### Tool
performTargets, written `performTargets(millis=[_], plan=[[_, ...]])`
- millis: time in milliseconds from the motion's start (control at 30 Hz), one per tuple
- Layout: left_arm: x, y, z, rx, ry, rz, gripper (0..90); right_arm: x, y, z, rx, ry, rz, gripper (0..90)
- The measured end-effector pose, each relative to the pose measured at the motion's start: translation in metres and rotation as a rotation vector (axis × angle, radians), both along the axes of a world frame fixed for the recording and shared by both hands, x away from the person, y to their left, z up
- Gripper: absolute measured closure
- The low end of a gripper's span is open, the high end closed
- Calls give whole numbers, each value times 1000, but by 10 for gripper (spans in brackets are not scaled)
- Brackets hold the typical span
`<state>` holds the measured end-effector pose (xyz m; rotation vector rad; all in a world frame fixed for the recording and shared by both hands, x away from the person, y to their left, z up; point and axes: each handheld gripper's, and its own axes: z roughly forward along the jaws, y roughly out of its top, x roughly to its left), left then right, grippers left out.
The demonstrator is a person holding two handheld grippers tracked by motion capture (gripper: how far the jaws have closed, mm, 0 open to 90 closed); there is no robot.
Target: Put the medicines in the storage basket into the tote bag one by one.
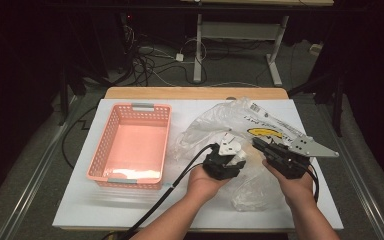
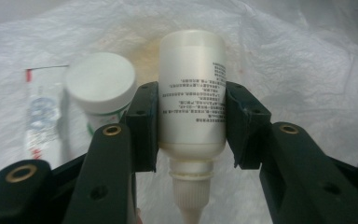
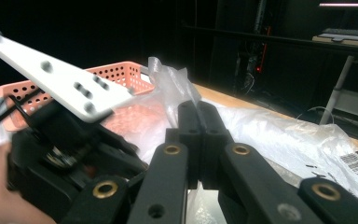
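On the white tabletop (image 1: 75, 200) there is a pink plastic basket (image 1: 130, 145) with holes in its walls, at the left side. To the right of it lies a crumpled clear plastic bag (image 1: 240, 125) with a yellow mark and a barcode label printed on it. Both hands of the person are over this bag.

The left hand-held gripper (image 2: 192, 123) is closed on a white bottle (image 2: 192, 93). The two black jaws press the bottle from both sides at its lower body. The bottle has small black printed text on it, and its pointed nozzle cap is directed toward the camera, so the base points away. In the high view this left hand-held gripper (image 1: 228, 152) is above the middle of the bag, just right of the basket, and a black cable goes from it down to the lower edge.

Behind the bottle, in the left gripper view, a small white jar (image 2: 101, 86) with a round lid lies on the bag, and beside it a flat packet (image 2: 42, 112) with red and blue print.

The right hand-held gripper (image 3: 198, 121) has its jaws fully together, and a thin fold of the plastic bag (image 3: 168, 79) rises from between the tips. In the high view this right hand-held gripper (image 1: 258, 143) is near the left one, and a grey plate sits on top of it.
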<state>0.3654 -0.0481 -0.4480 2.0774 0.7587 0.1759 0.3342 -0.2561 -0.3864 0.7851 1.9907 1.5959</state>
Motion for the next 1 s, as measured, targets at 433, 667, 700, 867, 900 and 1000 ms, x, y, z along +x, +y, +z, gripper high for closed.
performTargets(millis=[433, 667, 700, 867, 900, 1000], plan=[[19, -48, -25, 70, 33, 28, 574, -1, -6, 1, 10, 2, -5, 900], [26, -54, -26, 121, 16, 62, 575, -2, -7, 2, 16, -4, -6, 900], [26, -55, -27, 106, 23, 72, 574, -2, -7, 2, 16, -3, -4, 900], [21, -51, -23, 82, 10, 19, 466, -1, -7, 2, 17, -2, -4, 900], [19, -49, -22, 73, 10, 19, 452, -1, -7, 2, 16, -2, -4, 900], [12, -37, -17, 47, 10, 1, 452, -2, -9, 2, 16, -5, -4, 900]])
